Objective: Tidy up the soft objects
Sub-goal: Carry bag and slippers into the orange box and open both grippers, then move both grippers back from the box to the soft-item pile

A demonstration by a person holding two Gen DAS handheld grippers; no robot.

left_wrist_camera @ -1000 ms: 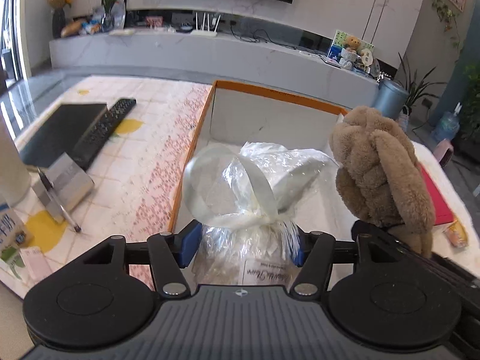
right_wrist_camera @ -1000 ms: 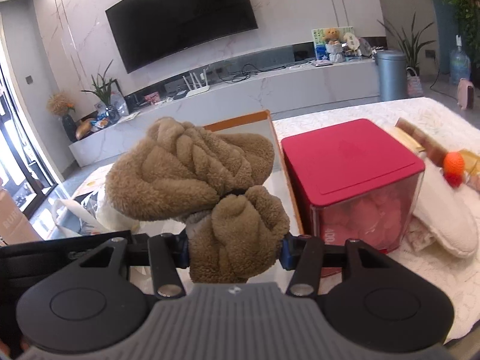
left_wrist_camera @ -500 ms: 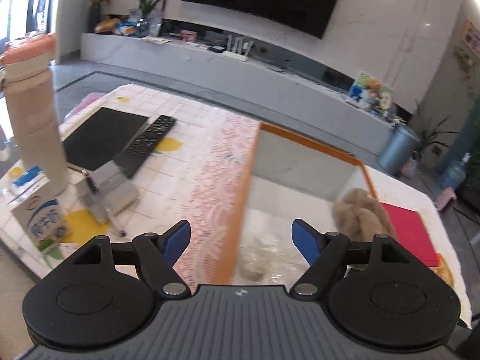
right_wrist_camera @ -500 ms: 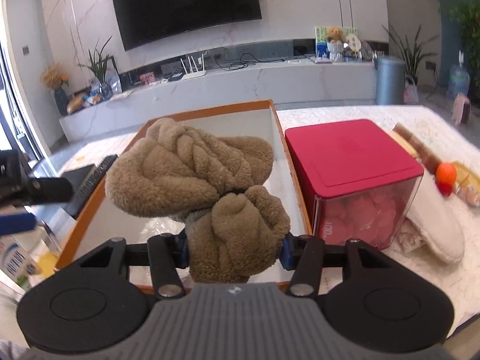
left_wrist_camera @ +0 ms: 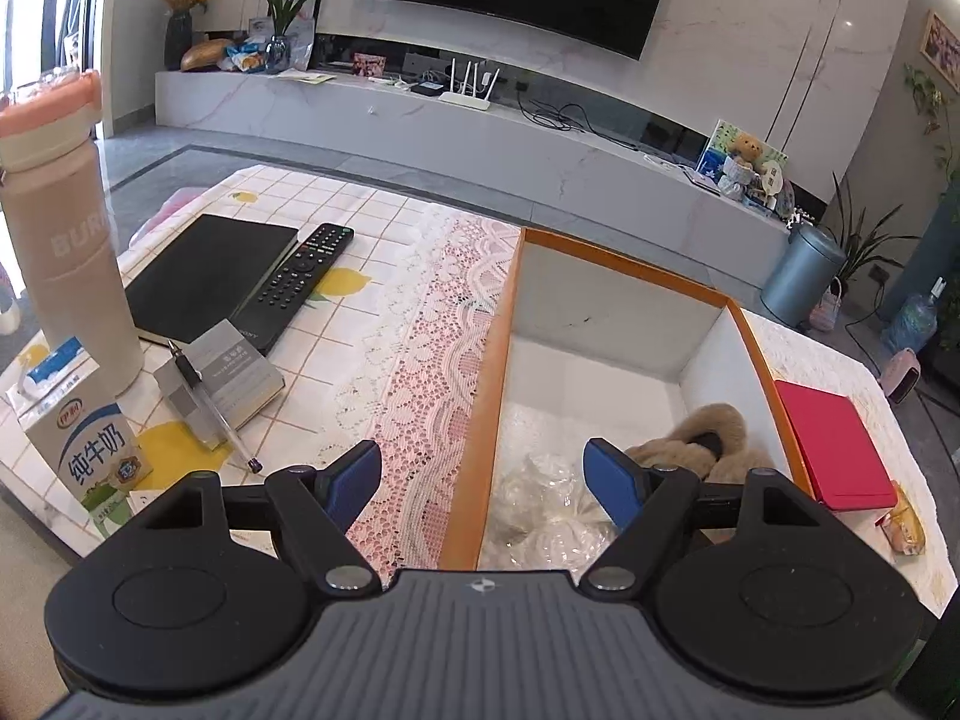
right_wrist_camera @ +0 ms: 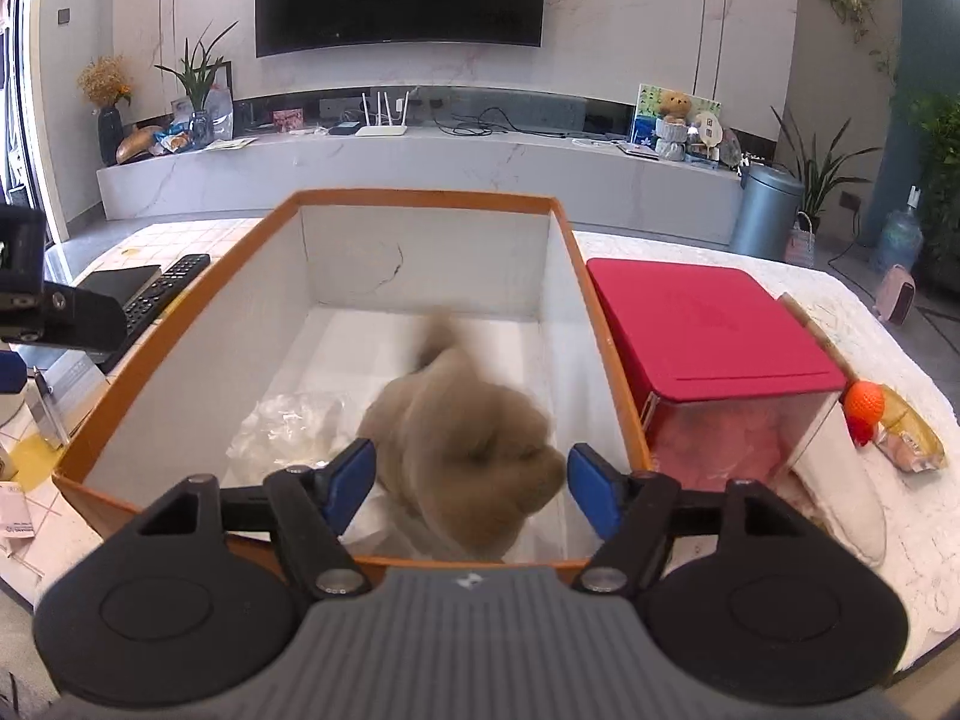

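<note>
An orange-rimmed white box (left_wrist_camera: 501,324) (right_wrist_camera: 420,199) stands on the table. A clear plastic bag (left_wrist_camera: 543,495) (right_wrist_camera: 288,427) lies on its floor near the front. A brown plush slipper (right_wrist_camera: 462,444) is blurred with motion inside the box, between my right gripper's open jaws and free of them; it shows in the left wrist view (left_wrist_camera: 699,441) at the box's right side. My right gripper (right_wrist_camera: 471,483) is open above the box's near edge. My left gripper (left_wrist_camera: 483,480) is open and empty above the box's left wall.
A red-lidded clear container (right_wrist_camera: 708,324) stands right of the box, with an orange ball (right_wrist_camera: 864,402) and a snack packet (right_wrist_camera: 912,438) beyond. Left of the box lie a remote (left_wrist_camera: 300,276), black notebook (left_wrist_camera: 204,276), pen (left_wrist_camera: 210,408), milk carton (left_wrist_camera: 90,450) and tall bottle (left_wrist_camera: 66,240).
My left gripper let go of the plastic bag, which now lies in the box, and pulled up and back. My right gripper opened and the brown slipper is dropping into the box.
</note>
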